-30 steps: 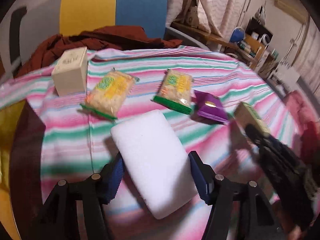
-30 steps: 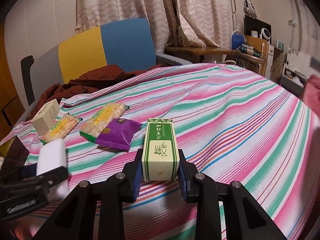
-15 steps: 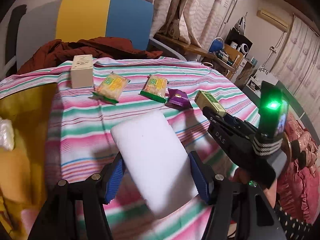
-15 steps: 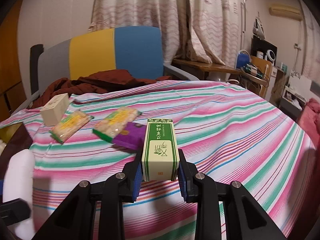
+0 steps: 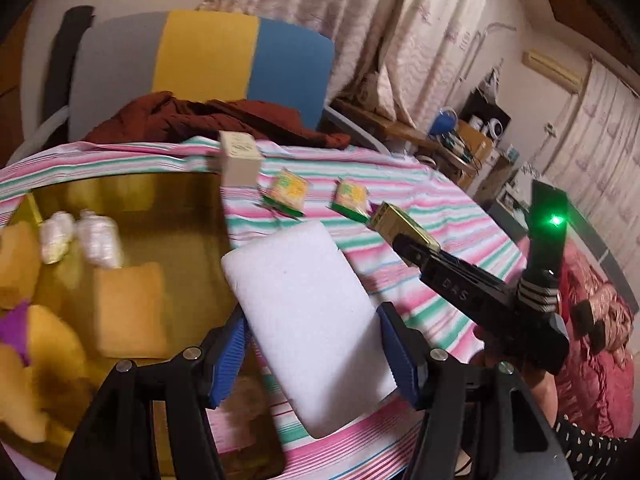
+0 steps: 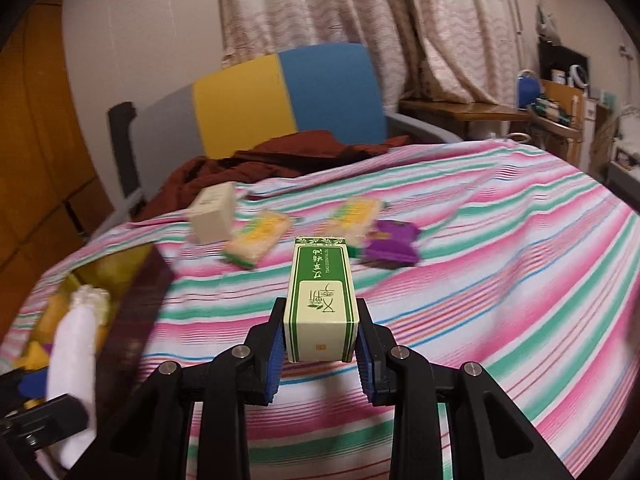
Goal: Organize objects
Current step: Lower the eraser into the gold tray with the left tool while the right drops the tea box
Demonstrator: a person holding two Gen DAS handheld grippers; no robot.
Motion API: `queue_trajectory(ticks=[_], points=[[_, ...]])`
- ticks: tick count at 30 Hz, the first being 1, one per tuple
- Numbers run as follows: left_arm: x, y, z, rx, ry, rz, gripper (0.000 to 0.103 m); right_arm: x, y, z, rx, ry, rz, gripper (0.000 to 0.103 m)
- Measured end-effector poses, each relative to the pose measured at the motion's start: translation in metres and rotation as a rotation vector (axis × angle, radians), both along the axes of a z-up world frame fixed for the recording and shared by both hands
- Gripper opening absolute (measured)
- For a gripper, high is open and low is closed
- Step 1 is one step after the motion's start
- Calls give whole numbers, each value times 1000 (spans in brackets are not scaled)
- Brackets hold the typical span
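Striped cloth (image 6: 500, 280) covers the table as the left gripper (image 5: 312, 354) clamps a soft, light white sponge (image 5: 308, 320) by its long sides; the right gripper (image 6: 320, 354) pinches a stiff green carton (image 6: 320, 300).

Purple packet (image 6: 391, 246) blurred; bin (image 5: 132, 196) contents smeared, cut by frame edge.

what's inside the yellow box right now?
In the yellow box: two white wrapped bundles, a tan block, yellow spongy pieces and something purple. The near corner is hidden behind the left gripper.
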State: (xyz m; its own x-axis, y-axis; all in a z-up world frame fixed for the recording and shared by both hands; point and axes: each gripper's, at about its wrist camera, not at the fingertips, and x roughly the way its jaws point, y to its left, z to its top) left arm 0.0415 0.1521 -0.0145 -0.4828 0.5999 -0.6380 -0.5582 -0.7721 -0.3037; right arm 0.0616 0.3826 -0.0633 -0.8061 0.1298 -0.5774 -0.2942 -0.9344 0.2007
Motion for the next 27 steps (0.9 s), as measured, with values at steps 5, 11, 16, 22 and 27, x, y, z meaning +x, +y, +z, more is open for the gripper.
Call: queue_trajectory(ticks=[5, 11, 16, 22, 27], points=[[-5, -37, 6, 8, 24, 72, 64, -7, -42, 15, -35, 14, 97, 31], [-22, -75, -7, 9, -35, 137, 64, -19, -90, 29, -34, 19, 209, 31], [-29, -89, -24, -51, -96, 145, 65, -32, -123, 30, -26, -6, 282, 31], [-29, -97, -38, -124, -125, 130, 65, -49, -148, 20, -45, -48, 318, 31], [-32, -103, -44, -206, -101, 145, 68, -56, -159, 12, -45, -86, 314, 40]])
